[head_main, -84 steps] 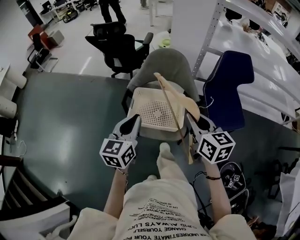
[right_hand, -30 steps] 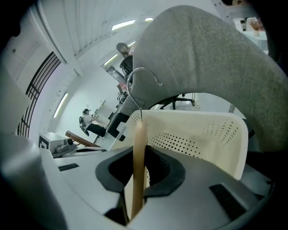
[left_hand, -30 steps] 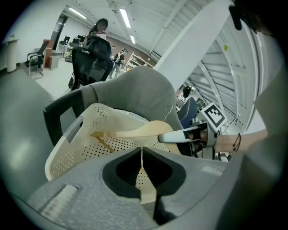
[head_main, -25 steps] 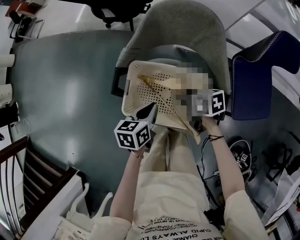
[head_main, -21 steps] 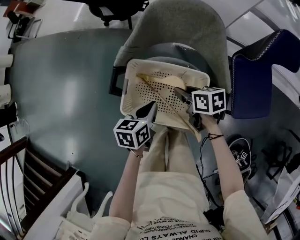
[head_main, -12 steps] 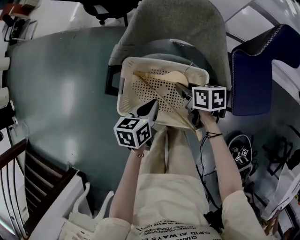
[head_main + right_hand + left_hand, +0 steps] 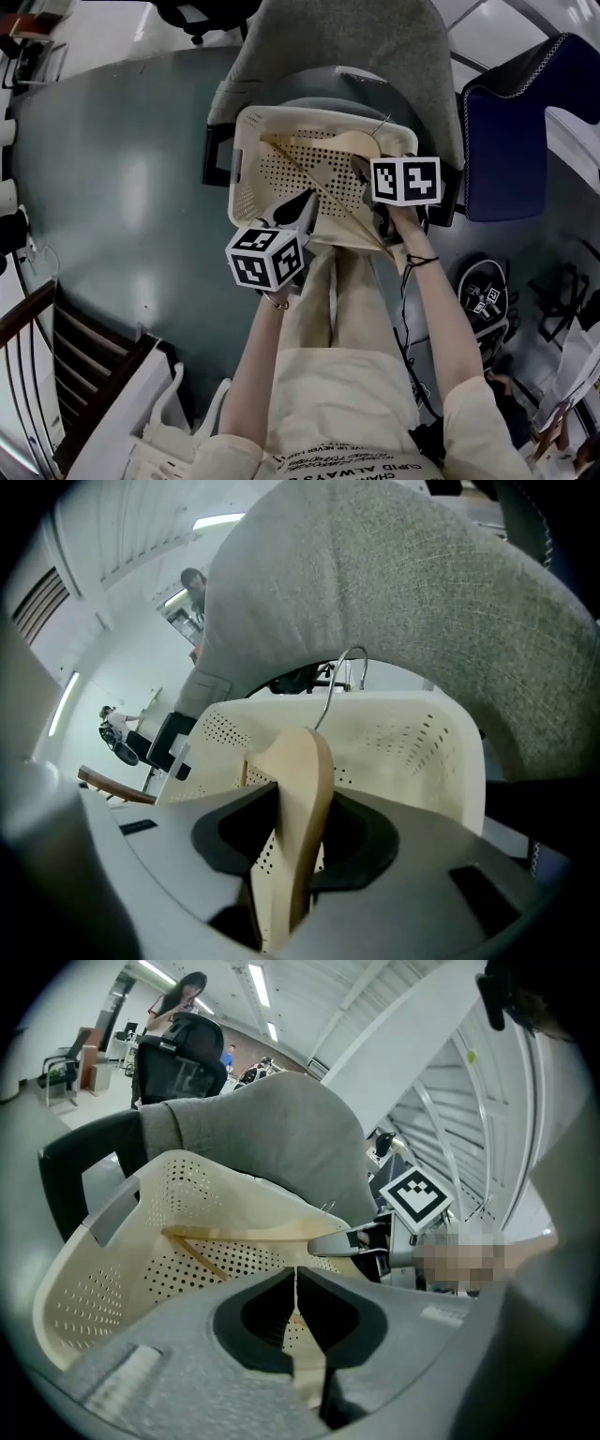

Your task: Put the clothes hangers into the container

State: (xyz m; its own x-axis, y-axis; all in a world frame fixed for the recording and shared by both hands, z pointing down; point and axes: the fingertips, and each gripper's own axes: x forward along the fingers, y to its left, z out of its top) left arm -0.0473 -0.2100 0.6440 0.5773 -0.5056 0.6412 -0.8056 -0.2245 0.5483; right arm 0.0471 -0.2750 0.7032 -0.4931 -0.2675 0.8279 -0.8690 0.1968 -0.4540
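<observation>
One wooden hanger [image 7: 302,761] is what we're handling, and it lies mostly inside the cream basket [image 7: 239,164], which sits on the seat of the grey chair [image 7: 347,42]. Its wire hook [image 7: 343,672] points at the basket's far wall. Its near end sticks out over the near rim, toward our legs.

Our right gripper [image 7: 361,169] points steeply down into the basket's right side, w/ the hanger's broad shoulder standing on edge between the jaws. Those jaws have just been opening. The hanger is between them & the wood fills most of the gap, but the pads don't look clamped on it.

Our left gripper [image 7: 297,1283] hangs at the near rim, left of the hanger. Its jaws are together w/ only a thin slit between them & nothing in it. We can't tell whether it touches the rim.

Dark blue chair [image 7: 506,122] stands just right of the grey one, both on the grey-green floor [image 7: 122,187].
</observation>
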